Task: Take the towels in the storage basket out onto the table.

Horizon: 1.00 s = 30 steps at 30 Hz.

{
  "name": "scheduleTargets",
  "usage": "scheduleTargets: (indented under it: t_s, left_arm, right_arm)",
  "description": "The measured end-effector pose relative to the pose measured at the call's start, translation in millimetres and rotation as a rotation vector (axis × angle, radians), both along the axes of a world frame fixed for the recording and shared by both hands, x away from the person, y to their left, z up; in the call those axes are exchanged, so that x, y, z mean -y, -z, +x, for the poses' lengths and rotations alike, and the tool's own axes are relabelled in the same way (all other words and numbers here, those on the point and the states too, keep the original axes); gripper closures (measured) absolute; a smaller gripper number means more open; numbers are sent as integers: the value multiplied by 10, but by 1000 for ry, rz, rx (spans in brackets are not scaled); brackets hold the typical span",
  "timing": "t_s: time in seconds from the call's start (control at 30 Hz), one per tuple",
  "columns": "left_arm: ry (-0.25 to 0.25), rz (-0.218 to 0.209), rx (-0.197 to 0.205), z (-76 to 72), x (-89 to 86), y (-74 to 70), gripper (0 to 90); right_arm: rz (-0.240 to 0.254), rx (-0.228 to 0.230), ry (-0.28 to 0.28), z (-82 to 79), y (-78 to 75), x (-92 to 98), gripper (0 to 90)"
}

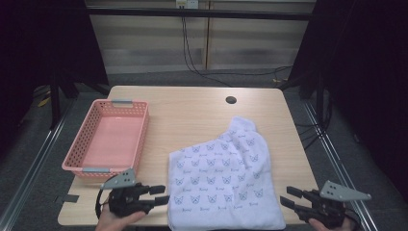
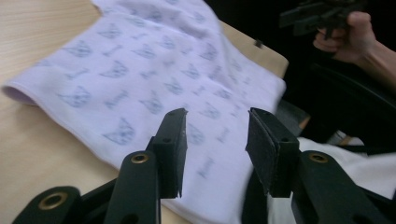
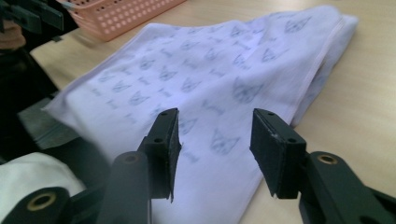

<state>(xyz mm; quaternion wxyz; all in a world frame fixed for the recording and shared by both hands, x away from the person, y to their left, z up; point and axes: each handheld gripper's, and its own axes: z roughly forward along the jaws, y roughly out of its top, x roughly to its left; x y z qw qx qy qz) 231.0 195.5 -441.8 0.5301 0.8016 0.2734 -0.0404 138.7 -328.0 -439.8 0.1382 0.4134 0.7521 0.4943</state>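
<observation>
White towel (image 1: 221,178) with blue print flat on table (image 1: 192,110), near front edge, right of pink basket (image 1: 108,139). Left gripper (image 1: 161,195) just beside towel's left edge, jaws apart, nothing between. Right gripper (image 1: 288,197) off towel's right corner, jaws likewise apart, holding nothing. Both aimed at towel, not touching.

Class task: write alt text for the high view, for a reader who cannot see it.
A white printed towel lies on a wooden table, flanked at its near edge by the left gripper and right gripper, both open. An empty pink basket sits to the left.
</observation>
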Motion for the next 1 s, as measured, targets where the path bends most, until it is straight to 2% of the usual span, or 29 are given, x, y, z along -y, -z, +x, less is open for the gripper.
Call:
scheduleTargets:
  t_s: [0.03, 0.07, 0.1, 0.17, 0.23, 0.3, 0.33, 0.4, 0.5, 0.53, 0.6, 0.67, 0.7, 0.73, 0.77, 0.8, 0.83, 0.87, 0.93, 1.0]
  left_arm:
    - [-34, 6, -9, 132, 38, 22, 574]
    - [-41, -2, -25, 245, 76, 50, 574]
    - [-55, 2, -23, 321, 115, 71, 581]
    - [-66, 48, -26, 492, 230, 124, 582]
    - [-73, 70, -39, 659, 356, 194, 576]
    - [-78, 100, -56, 838, 435, 243, 541]
    - [-106, 108, -48, 919, 460, 263, 535]
    - [-135, 97, -68, 1081, 503, 306, 518]
    - [-169, 143, -67, 1258, 584, 386, 468]
    - [-177, 147, -68, 1287, 594, 415, 459]
    - [-193, 166, -99, 1355, 631, 501, 429]
    - [-184, 193, -101, 1371, 650, 547, 417]
    - [-187, 231, -92, 1374, 655, 560, 418]
    - [-181, 231, -102, 1374, 653, 572, 419]
    - [-180, 236, -100, 1373, 637, 574, 441]
    - [-181, 227, -99, 1362, 617, 577, 537]
    - [-176, 220, -109, 1358, 610, 585, 634]
    - [-164, 228, -110, 1348, 604, 602, 715]
    - [-174, 235, -65, 1304, 603, 614, 857]
    - [-144, 197, -85, 1287, 591, 578, 875]
  right_arm:
    - [-12, 4, 6, 122, 6, -8, 516]
    - [-29, 8, 10, 252, 15, -27, 516]
    - [-50, 13, 22, 361, 22, -53, 516]
    - [-66, 12, 28, 559, 37, -71, 517]
    - [-100, 21, 52, 791, 43, -96, 514]
    - [-116, 17, 56, 1117, 43, -114, 503]
    - [-128, 18, 68, 1266, 45, -121, 484]
    - [-127, 14, 82, 1553, 56, -158, 462]
    - [-139, -8, 84, 1892, 101, -254, 422]
    - [-157, -11, 97, 2028, 135, -306, 413]
    - [-153, -35, 98, 2170, 190, -359, 412]
    - [-162, -57, 92, 2242, 241, -396, 433]
    - [-176, -68, 97, 2266, 271, -410, 472]
    - [-179, -80, 102, 2276, 298, -413, 600]
    - [-155, -78, 91, 2263, 310, -414, 681]
    - [-141, -65, 103, 2229, 305, -409, 776]
    - [-121, -70, 102, 2186, 278, -397, 833]
    - [-108, -65, 97, 2159, 259, -384, 844]
    - [-92, -59, 92, 2080, 205, -352, 855]
    - [-81, -43, 89, 1961, 134, -311, 857]
